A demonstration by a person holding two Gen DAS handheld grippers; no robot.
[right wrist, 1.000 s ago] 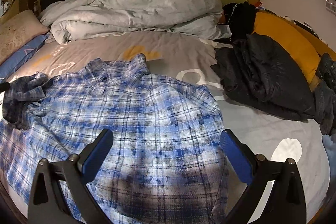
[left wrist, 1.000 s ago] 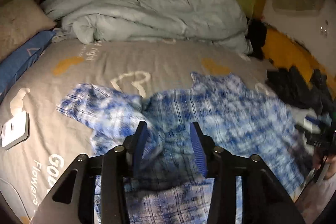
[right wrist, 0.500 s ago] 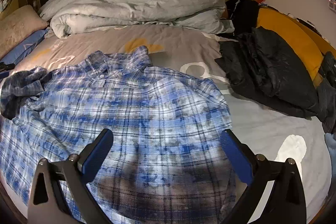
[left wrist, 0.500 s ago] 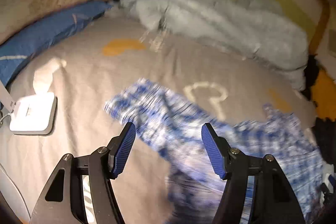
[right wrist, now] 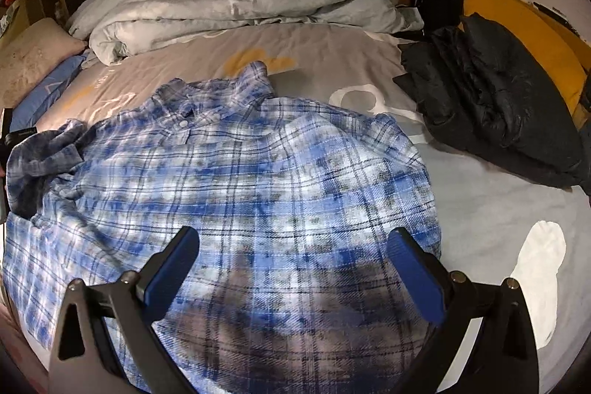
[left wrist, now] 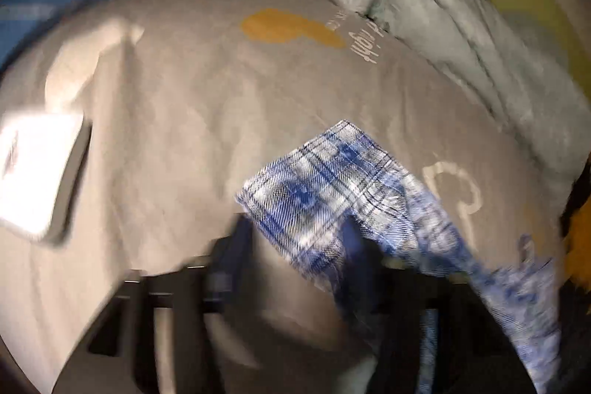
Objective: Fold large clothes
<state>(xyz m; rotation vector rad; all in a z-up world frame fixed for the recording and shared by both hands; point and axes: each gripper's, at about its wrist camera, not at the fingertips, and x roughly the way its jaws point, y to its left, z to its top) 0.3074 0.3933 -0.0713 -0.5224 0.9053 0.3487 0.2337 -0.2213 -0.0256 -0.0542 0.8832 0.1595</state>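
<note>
- Left wrist view: your left gripper (left wrist: 295,239) is blurred, its jaws closing around the cuff end of the blue-and-white plaid flannel shirt's sleeve (left wrist: 332,180) near the left edge of the grey printed bedsheet (left wrist: 184,98). Whether the pads already press it, you cannot tell; catch both layers before lifting.
- The plaid shirt (right wrist: 240,180) lies spread across the bed's middle.
- Your right gripper (right wrist: 291,268) hovers over the hem, fingers wide apart and empty. Pin the hem while the sleeve crosses.

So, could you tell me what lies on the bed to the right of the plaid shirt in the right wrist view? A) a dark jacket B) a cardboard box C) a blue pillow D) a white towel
A: a dark jacket lies crumpled on the bed, right of the shirt.
</note>
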